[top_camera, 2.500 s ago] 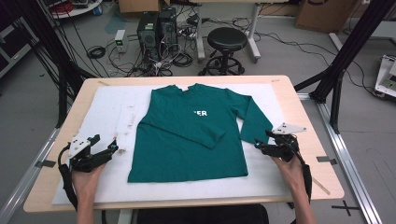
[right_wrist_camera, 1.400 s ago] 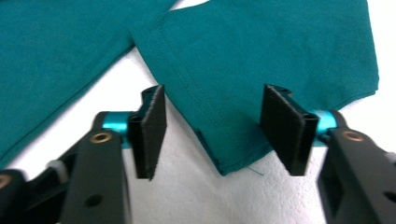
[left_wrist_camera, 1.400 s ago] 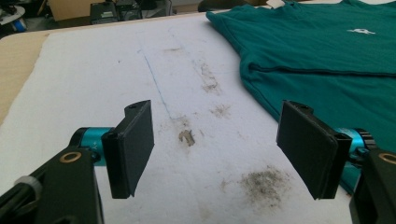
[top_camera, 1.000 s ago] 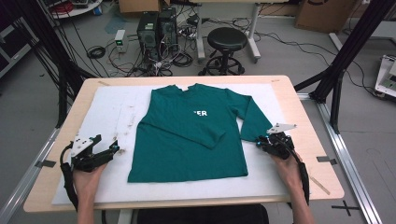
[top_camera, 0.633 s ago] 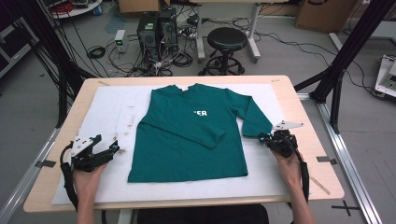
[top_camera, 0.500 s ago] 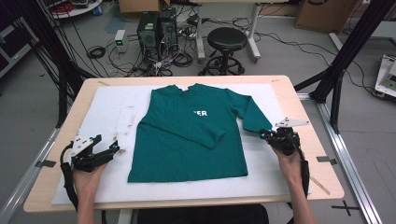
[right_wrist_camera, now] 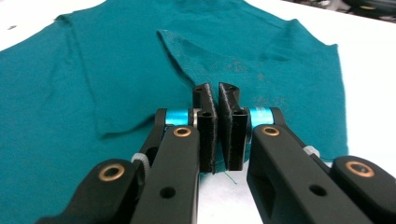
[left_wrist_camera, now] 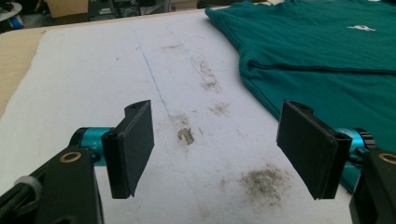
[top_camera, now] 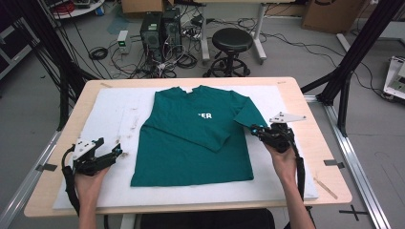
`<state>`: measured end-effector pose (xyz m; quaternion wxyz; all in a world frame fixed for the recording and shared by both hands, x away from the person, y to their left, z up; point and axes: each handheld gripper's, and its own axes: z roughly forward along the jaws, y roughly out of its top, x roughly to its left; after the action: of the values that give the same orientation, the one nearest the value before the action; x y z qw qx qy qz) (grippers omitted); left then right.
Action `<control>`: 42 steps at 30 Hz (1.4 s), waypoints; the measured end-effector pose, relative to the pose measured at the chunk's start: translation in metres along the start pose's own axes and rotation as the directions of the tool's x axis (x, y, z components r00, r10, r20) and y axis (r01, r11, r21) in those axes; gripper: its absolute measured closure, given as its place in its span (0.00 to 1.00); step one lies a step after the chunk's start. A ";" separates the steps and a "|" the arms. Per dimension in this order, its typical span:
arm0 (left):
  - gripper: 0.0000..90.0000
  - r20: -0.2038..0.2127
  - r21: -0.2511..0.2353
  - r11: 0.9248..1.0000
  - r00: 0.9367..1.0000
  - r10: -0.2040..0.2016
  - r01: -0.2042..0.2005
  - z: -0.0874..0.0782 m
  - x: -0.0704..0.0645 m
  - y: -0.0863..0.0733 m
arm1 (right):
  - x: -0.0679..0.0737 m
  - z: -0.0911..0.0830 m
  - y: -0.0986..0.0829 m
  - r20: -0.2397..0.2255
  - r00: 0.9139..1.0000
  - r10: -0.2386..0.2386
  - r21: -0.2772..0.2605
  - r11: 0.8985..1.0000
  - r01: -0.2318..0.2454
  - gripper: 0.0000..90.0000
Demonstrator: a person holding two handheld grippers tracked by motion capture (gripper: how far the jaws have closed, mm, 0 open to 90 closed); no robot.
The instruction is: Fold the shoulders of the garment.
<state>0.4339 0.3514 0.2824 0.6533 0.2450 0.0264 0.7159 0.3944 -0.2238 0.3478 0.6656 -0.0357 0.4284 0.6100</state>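
The right hand-held gripper (top_camera: 258, 130) has carried the sleeve (top_camera: 248, 116) outward from the shirt (top_camera: 191, 143), jaws pinched on it; the left hand-held gripper (top_camera: 114, 151) waits wide beside the hem.

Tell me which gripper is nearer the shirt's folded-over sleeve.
Right. The right gripper pinches the sleeve at its edge, jaws shut on it. The left gripper sits open on the white mat, off the shirt's far side.

Left gripper (top_camera: 116, 151) rested low with jaws spread wide apart. Right gripper (top_camera: 253, 129) had jaws pressed nearly together. Both forearms extended forward, well apart.
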 end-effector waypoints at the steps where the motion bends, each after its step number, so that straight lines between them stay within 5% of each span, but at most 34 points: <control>1: 0.31 0.000 0.000 1.000 1.000 0.000 0.000 0.000 0.000 0.000 | 0.003 0.003 0.002 -0.006 1.000 -0.008 -0.001 1.000 0.008 0.97; 23: 0.30 0.000 0.003 1.000 1.000 -0.002 0.002 0.000 0.000 0.000 | 0.064 0.058 0.021 -0.122 0.991 -0.059 0.058 0.996 0.067 0.97; 42: 0.30 0.001 0.004 1.000 1.000 -0.002 0.002 0.001 0.000 0.000 | 0.109 0.090 0.036 -0.219 0.973 -0.075 0.032 0.996 0.084 0.97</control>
<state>0.4340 0.3511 0.2829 0.6535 0.2466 0.0275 0.7151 0.3998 -0.0778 0.3544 0.6392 -0.1057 0.5094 0.5663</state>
